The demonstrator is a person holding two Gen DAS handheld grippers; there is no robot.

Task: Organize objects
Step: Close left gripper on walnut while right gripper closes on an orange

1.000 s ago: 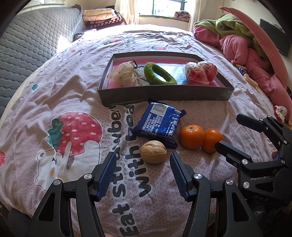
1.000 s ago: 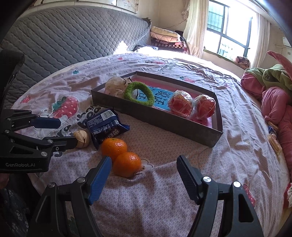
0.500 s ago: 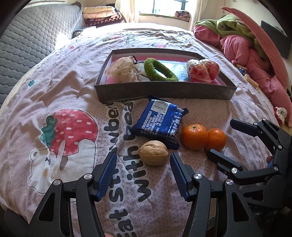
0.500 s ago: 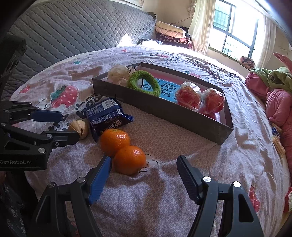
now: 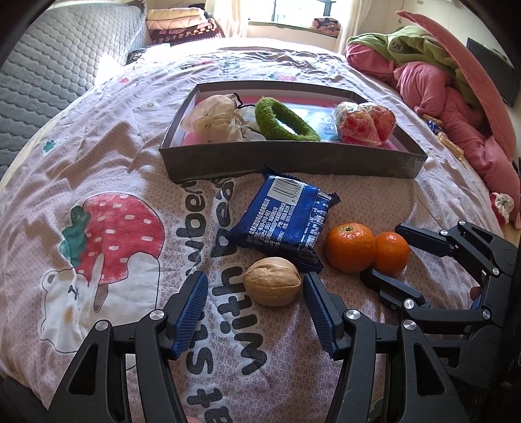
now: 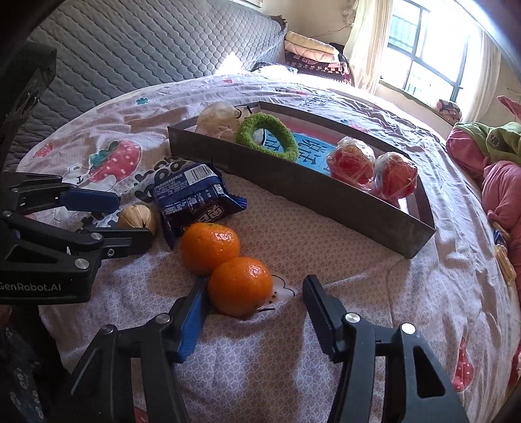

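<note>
Left wrist view: low over bed, close, tilted down, facing window end at 12 o'clock. Own jaws at bottom edge; walnut near, tray beyond.

Right wrist view: equally low, close, set to right of first, facing up bed toward 11 o'clock, headboard at 10 o'clock, window at 1 o'clock.

Shared: walnut, blue packet, two oranges, tray. Each view catches other gripper at its edge.

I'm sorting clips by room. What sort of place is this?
Most likely a bedroom: a printed bedsheet under everything, a quilted grey headboard, and folded blankets stacked by the window.
</note>
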